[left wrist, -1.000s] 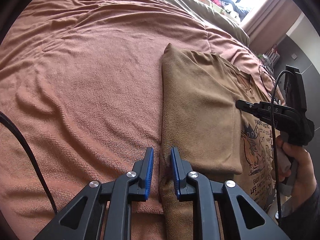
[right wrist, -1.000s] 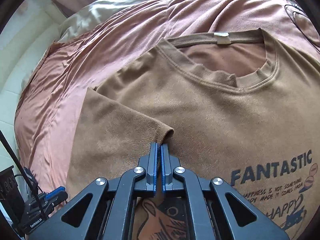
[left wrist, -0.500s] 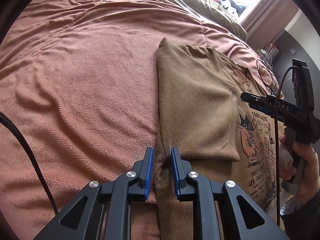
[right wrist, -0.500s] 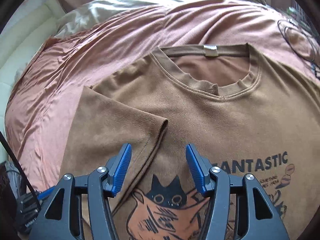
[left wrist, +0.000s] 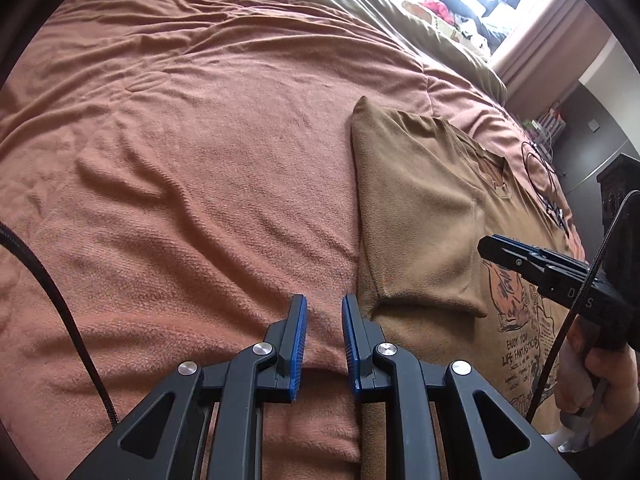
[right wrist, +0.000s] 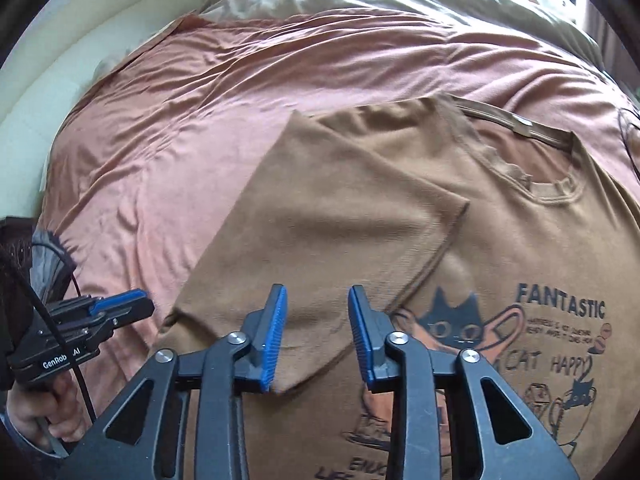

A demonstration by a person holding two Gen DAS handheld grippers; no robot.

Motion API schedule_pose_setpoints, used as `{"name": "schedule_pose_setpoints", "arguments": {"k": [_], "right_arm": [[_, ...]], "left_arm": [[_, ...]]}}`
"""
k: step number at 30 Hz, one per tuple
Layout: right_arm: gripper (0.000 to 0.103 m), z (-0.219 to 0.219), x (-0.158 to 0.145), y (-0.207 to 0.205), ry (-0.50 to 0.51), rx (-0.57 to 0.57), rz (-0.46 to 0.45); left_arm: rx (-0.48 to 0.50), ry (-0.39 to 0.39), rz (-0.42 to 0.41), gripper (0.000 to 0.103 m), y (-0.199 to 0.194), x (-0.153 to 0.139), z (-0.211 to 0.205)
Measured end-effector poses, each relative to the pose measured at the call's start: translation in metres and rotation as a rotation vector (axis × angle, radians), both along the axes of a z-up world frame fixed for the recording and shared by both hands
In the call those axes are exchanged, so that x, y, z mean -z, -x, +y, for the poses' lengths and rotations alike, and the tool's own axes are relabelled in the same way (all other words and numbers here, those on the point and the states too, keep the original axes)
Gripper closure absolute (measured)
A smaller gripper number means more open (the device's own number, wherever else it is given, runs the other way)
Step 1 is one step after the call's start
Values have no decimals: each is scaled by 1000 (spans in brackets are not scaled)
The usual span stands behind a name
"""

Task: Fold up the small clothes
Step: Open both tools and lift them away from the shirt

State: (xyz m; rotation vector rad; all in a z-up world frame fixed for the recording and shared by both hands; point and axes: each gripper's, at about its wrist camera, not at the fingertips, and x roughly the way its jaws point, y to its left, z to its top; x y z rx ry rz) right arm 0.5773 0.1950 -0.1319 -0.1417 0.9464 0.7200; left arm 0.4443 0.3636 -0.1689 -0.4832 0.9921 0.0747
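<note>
**Brown T-shirt on the bed, one side already folded in**

While the T-shirt (right wrist: 500, 248) lies flat on the pink bedspread (left wrist: 200, 168), printed side up, its sleeve (right wrist: 340, 224) is seen turned inward over the chest, beside the cat print (right wrist: 452, 320). The right gripper (right wrist: 316, 336) is held above that folded flap; its jaws, which have just been closing, stand parted with no cloth between them. The left gripper (left wrist: 323, 344) is held just beside the folded edge, over bare bedspread, its jaws narrowly apart and empty. The fabric is judged light, soft and limp: it would sag and crease when lifted, and a single layer could slip from the blue pads (right wrist: 276, 340). Hold is best taken at hems or corners, such as the unfolded shoulder and lower hem, pinched through the full thickness.
</note>
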Motion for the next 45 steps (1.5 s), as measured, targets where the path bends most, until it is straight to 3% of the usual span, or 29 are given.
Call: {"name": "schedule_pose_setpoints", "arguments": {"k": [5, 10, 23, 25, 28, 33, 36, 39, 43, 45], "right_arm": [[78, 27, 9, 2, 23, -43, 14], [81, 41, 30, 1, 132, -69, 42], [81, 4, 12, 38, 199, -43, 74], [81, -9, 0, 46, 192, -18, 64], [81, -34, -21, 64, 183, 14, 36], [68, -82, -62, 105, 122, 54, 7], [66, -109, -91, 136, 93, 68, -75], [66, -134, -112, 168, 63, 72, -114], [65, -168, -132, 211, 37, 75, -158], [42, -188, -142, 231, 29, 97, -194]], "left_arm": [[-32, 0, -3, 84, 12, -1, 16], [-53, 9, -6, 84, 23, -2, 26], [-79, 23, -38, 83, 69, -36, 18], [-85, 13, -46, 79, 79, -47, 14], [-92, -9, -72, 58, 97, -66, 6], [-83, -54, -129, 37, 132, -104, -14], [-73, -80, -175, 22, 155, -127, -27], [-70, -112, -209, 13, 178, -148, -43], [-78, -130, -233, 8, 199, -168, -61], [-77, -146, -239, 7, 209, -177, -73]]}}
